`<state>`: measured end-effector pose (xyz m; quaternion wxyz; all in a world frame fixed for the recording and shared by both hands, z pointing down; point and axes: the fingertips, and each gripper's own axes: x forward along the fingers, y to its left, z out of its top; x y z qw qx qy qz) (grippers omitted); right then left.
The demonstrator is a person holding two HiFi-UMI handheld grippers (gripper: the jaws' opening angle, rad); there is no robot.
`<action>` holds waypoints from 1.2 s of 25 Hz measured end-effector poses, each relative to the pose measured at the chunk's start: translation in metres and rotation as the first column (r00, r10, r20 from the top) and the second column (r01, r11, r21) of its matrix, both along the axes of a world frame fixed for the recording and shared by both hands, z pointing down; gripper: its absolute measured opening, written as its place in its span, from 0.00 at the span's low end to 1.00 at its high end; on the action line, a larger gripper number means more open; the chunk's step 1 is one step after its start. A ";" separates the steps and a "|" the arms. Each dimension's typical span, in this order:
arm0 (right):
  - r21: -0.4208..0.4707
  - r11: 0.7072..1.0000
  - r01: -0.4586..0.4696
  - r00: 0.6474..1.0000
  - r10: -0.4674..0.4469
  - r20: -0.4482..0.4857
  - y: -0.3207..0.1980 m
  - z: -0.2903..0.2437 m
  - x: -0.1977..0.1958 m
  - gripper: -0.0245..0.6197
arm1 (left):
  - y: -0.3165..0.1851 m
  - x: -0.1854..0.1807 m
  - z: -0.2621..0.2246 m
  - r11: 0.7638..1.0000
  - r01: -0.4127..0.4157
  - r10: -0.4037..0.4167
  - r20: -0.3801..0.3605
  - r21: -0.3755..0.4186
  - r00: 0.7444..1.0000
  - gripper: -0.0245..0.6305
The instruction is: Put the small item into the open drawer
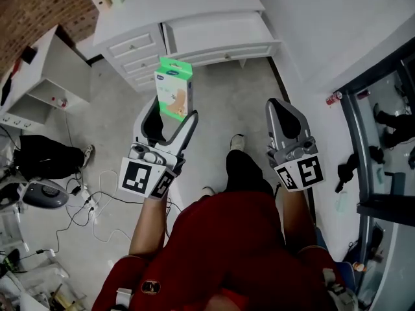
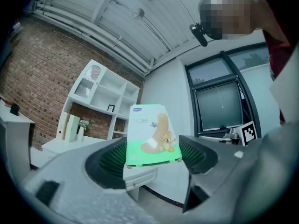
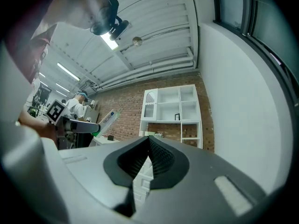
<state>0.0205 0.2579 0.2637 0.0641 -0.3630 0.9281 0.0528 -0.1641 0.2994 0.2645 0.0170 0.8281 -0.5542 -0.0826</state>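
Although the small green-and-white cardboard box (image 1: 175, 86) is already clamped by its lower end between the wide-set jaws of the left gripper (image 1: 174, 111), it hangs in the air, apparently short of the white chest of drawers (image 1: 194, 41) ahead. Carrying it over and dropping it in remain. The right gripper (image 1: 280, 105) is closed on nothing.

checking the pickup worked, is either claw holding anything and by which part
The left claw grips the green and white box by its lower end, one pad on each side. The right claw is shut and empty.
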 end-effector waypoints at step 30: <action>-0.032 0.998 0.055 0.998 -0.054 0.011 -0.397 0.035 0.050 0.06 | -0.399 0.037 0.072 0.977 0.058 -0.034 0.119 -0.205 0.992 0.58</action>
